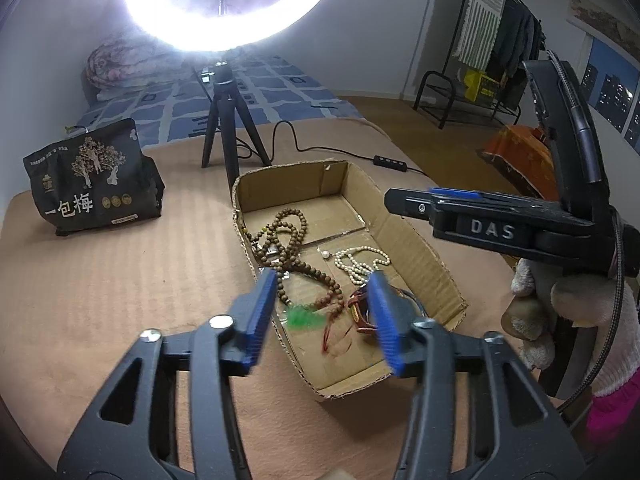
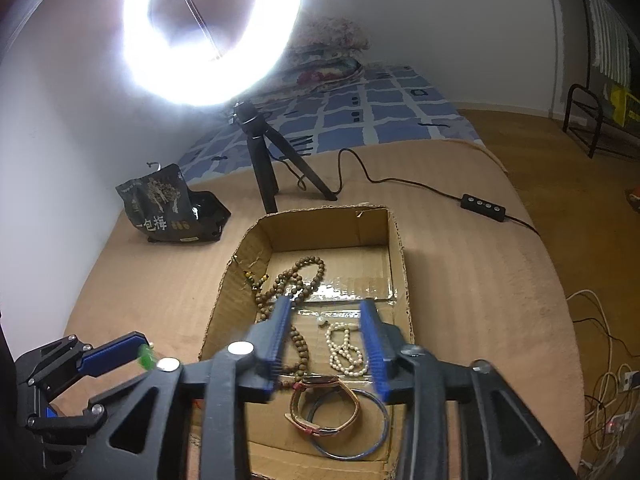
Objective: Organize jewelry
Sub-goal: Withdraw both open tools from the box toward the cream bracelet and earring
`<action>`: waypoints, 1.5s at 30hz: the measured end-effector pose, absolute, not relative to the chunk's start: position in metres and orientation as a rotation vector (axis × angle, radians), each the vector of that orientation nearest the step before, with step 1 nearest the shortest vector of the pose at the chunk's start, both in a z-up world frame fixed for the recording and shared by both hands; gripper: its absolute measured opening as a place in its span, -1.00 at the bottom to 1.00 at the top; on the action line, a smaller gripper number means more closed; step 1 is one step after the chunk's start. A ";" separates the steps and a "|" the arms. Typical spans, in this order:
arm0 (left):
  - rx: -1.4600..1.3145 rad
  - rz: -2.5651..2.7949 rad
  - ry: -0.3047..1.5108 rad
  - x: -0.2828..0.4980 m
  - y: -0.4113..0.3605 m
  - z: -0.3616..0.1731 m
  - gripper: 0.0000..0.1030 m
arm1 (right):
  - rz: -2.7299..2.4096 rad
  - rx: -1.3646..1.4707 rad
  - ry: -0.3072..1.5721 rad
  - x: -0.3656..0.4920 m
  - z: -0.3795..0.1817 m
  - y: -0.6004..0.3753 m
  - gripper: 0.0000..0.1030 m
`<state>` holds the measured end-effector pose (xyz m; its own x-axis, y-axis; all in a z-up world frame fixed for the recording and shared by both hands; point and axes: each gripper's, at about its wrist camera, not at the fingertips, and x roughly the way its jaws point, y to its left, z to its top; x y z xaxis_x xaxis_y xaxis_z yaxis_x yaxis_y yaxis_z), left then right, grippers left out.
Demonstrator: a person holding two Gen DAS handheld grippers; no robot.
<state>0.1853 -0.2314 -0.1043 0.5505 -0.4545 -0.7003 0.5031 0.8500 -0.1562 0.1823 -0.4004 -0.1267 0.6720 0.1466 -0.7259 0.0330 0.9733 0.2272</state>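
**Both jaws released above the cardboard box of jewelry**

The room is a bedroom with pale walls. A bed with a blue-and-white checked cover (image 2: 384, 108) runs behind the cardboard box (image 2: 256, 248), and folded quilts (image 1: 120, 64) lie at its far end. A clothes rack (image 1: 496, 40) stands far to the right of the box, on a brown floor.

The box sits on a tan, ribbed blanket (image 1: 120, 280). Behind the box stands a ring light (image 1: 228, 4) on a black tripod (image 1: 228, 128); its cable and switch (image 2: 482, 205) trail to the box's right. A black snack bag (image 1: 96, 176) stands to the box's left.

Inside the box, a long brown bead strand (image 2: 300, 280) lies along the left side. A white pearl strand (image 2: 344, 348) lies to its right. Nearer the front edge lie a brown strap watch (image 2: 324, 404) and a thin blue bangle (image 2: 360, 428), overlapping each other. A green pendant (image 1: 304, 316) on a red cord lies at the box's near left.

The right gripper (image 2: 328, 344) hangs above the box, jaws released, nothing pressed between them; the pearls show in the gap below. The left gripper (image 1: 324, 316) hovers over the box's front end, jaws likewise apart and empty, the green pendant showing in the gap. A gloved hand (image 1: 576, 312) holds the right gripper.
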 end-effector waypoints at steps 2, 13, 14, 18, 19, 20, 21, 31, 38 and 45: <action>0.063 -0.562 0.798 0.185 -0.230 -0.104 0.21 | 0.049 0.225 0.817 0.180 -0.124 -0.400 0.48; 0.073 -0.556 0.789 0.182 -0.229 -0.105 0.41 | 0.002 0.208 0.805 0.180 -0.119 -0.398 0.98; 0.073 -0.557 0.789 0.182 -0.229 -0.105 0.41 | 0.001 0.211 0.803 0.180 -0.119 -0.398 0.98; 0.072 -0.557 0.784 0.181 -0.227 -0.103 0.41 | 0.000 0.218 0.800 0.179 -0.118 -0.399 0.98; 0.071 -0.557 0.782 0.180 -0.227 -0.102 0.41 | 0.000 0.217 0.799 0.179 -0.118 -0.399 0.98; 0.071 -0.556 0.781 0.180 -0.226 -0.102 0.41 | 0.000 0.217 0.797 0.179 -0.118 -0.399 0.98; 0.070 -0.556 0.780 0.180 -0.226 -0.101 0.41 | 0.001 0.217 0.795 0.178 -0.117 -0.399 0.98; 0.061 -0.554 0.761 0.172 -0.216 -0.088 0.41 | -0.001 0.219 0.779 0.170 -0.108 -0.394 0.98; 0.049 -0.547 0.742 0.165 -0.204 -0.078 0.41 | -0.019 0.243 0.759 0.158 -0.099 -0.396 0.98; 0.028 -0.530 0.724 0.160 -0.183 -0.066 0.41 | -0.034 0.245 0.742 0.145 -0.092 -0.390 0.99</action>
